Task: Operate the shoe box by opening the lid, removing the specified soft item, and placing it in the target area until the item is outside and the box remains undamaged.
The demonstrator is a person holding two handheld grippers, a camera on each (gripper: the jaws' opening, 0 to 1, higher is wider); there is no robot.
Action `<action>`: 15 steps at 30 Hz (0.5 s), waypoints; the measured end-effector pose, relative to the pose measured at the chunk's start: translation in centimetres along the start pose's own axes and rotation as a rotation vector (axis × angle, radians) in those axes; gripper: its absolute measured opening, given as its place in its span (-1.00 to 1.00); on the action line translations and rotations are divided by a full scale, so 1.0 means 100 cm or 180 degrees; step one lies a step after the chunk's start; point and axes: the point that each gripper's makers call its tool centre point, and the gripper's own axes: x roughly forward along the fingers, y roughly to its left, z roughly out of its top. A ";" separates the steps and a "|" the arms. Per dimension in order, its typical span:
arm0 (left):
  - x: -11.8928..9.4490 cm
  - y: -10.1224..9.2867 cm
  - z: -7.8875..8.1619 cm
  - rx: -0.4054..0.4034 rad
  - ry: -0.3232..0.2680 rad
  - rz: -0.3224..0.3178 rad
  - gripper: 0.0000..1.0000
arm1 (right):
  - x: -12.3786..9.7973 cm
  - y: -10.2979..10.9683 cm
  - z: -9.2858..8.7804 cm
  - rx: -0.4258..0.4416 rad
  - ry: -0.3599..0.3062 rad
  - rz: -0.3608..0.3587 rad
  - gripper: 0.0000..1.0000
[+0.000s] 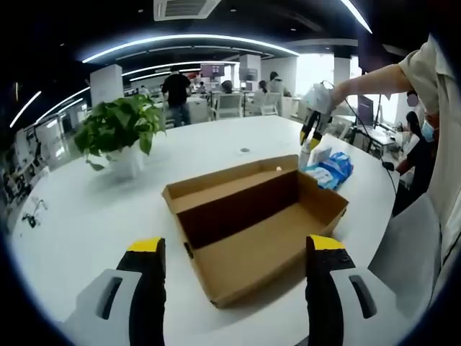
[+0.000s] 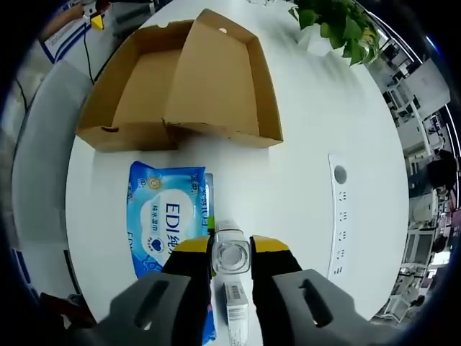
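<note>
Right tool (image 2: 230,249) sits nearest in the right gripper view, its 2 jaws pinching a small clear bottle (image 2: 231,256) above the white surface (image 2: 317,130). Just left of it lies the soft item, a blue wipes pack (image 2: 167,220), flat on the surface, its long axis running near to far toward the shoe box (image 2: 180,83) beyond. The box stands open, lid folded back. Left tool (image 1: 236,263) has its jaws spread, holding nothing, with the box between it and the pack (image 1: 330,170). The right tool is judged nearer the pack. The left gripper view alone shows the box interior empty; the right gripper view alone shows the pack's label.
</note>
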 end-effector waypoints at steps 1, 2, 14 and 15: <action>0.000 -0.001 -0.001 -0.0006 0.0005 -0.0005 0.60 | 0.000 -0.001 0.000 -0.0008 0.0003 -0.0003 -0.65; 0.001 -0.001 -0.001 -0.0013 0.0011 -0.0010 0.59 | 0.000 -0.002 -0.001 -0.0015 -0.0002 -0.0006 -0.64; 0.005 -0.001 -0.008 -0.0046 0.0077 -0.0004 0.55 | 0.000 -0.010 0.001 -0.0027 -0.0058 -0.0063 -0.56; 0.005 -0.001 -0.008 -0.0047 0.0081 -0.0001 0.54 | 0.000 -0.011 0.001 -0.0024 -0.0055 -0.0077 -0.51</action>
